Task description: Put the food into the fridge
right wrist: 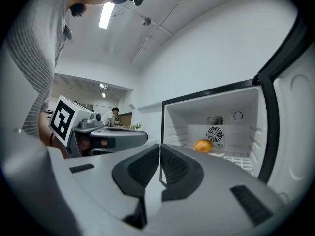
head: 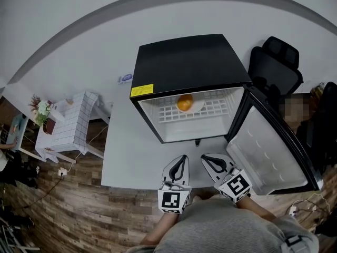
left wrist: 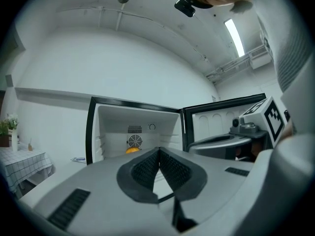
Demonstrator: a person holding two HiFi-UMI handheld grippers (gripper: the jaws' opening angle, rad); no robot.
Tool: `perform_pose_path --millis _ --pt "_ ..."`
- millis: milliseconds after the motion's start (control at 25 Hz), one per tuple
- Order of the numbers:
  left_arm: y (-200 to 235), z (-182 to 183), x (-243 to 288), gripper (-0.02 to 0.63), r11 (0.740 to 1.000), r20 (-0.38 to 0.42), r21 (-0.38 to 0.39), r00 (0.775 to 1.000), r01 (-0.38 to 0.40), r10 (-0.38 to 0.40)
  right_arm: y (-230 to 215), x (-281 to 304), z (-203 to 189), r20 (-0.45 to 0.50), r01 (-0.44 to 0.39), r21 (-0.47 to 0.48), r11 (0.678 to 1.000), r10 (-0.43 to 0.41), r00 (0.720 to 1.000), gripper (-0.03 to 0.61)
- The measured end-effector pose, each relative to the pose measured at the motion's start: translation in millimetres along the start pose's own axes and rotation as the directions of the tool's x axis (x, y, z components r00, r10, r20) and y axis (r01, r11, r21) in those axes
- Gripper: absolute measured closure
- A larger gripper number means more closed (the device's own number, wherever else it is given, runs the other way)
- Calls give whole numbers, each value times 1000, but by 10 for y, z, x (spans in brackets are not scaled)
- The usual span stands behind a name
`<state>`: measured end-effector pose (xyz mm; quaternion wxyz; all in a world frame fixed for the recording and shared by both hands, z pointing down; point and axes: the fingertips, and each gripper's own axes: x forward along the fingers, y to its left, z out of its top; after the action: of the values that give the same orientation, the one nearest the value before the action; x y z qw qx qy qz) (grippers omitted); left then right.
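A small black fridge [head: 189, 62] stands on a white table [head: 124, 157] with its door [head: 268, 152] swung open to the right. Inside, an orange [head: 185, 103] rests on a white plate on the wire shelf; the orange [left wrist: 132, 150] also shows in the left gripper view, and the orange [right wrist: 203, 145] in the right gripper view. My left gripper [head: 180, 162] and right gripper [head: 209, 161] hover side by side near the table's front edge, short of the fridge opening. Both are shut with nothing between the jaws.
A black office chair [head: 276, 65] stands behind the open door. A small table with a checked cloth [head: 68, 125] and a flower pot [head: 41, 112] is at the left. A small label or card [head: 125, 79] lies on the white table left of the fridge.
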<state>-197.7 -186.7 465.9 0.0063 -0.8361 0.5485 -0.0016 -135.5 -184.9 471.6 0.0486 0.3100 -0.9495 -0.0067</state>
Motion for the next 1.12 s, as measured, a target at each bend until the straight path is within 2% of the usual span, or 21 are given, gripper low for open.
perform_pose_path --millis 160,440,680,880,1120 --pt "-19 -12 4 602 1000 -3 2 1000 7 -7 0 10 58 42 4 -2 1000 -4 999 566" --pt "28 -19 -1 603 1000 -3 -2 1000 3 -3 -6 0 51 -64 32 -22 999 -34 997 566" --pt "1 -39 -8 602 1000 -4 -6 1000 13 -13 43 -1 68 -16 15 -19 1000 -16 1000 566" --pt "-5 -51 -11 601 1000 -7 -11 1000 19 -19 62 -20 19 -75 13 -16 1000 -14 997 566" --pt "17 -80 -25 601 1000 -12 -13 1000 14 -14 58 2 63 -22 11 -19 1000 -11 1000 566"
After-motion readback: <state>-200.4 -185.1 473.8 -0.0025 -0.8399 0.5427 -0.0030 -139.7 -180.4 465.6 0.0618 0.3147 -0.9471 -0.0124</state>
